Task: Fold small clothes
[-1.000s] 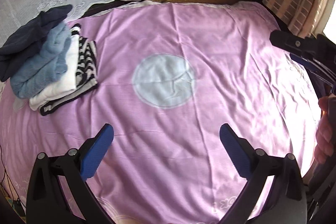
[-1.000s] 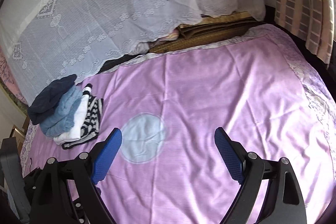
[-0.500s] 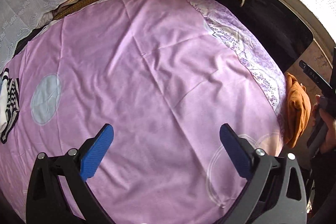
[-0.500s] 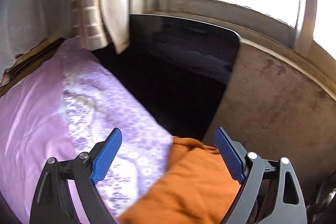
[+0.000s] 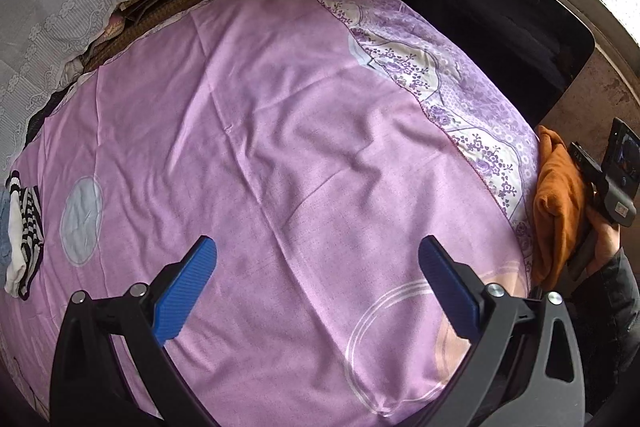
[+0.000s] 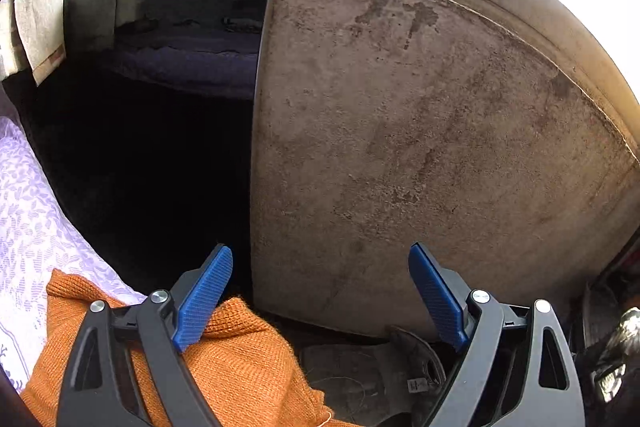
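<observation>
Your pink bedspread (image 5: 280, 147) lies broad and bare at its middle; folded clothes (image 5: 22, 231) sit stacked at its left edge. An orange knit garment (image 5: 556, 203) drapes over the right edge, under your right gripper (image 6: 320, 291), whose left finger overlaps the knit. Your left gripper (image 5: 318, 283) hovers mid-bed. Both spread wide, holding nothing.

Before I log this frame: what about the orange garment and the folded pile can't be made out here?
- Orange garment, right wrist view: lower part hidden behind the right gripper and cut by the frame edge; its type is unclear.
- Same garment, left wrist view: partly behind the bed's edge.
- Folded pile, left wrist view: cut off at the left edge.
</observation>
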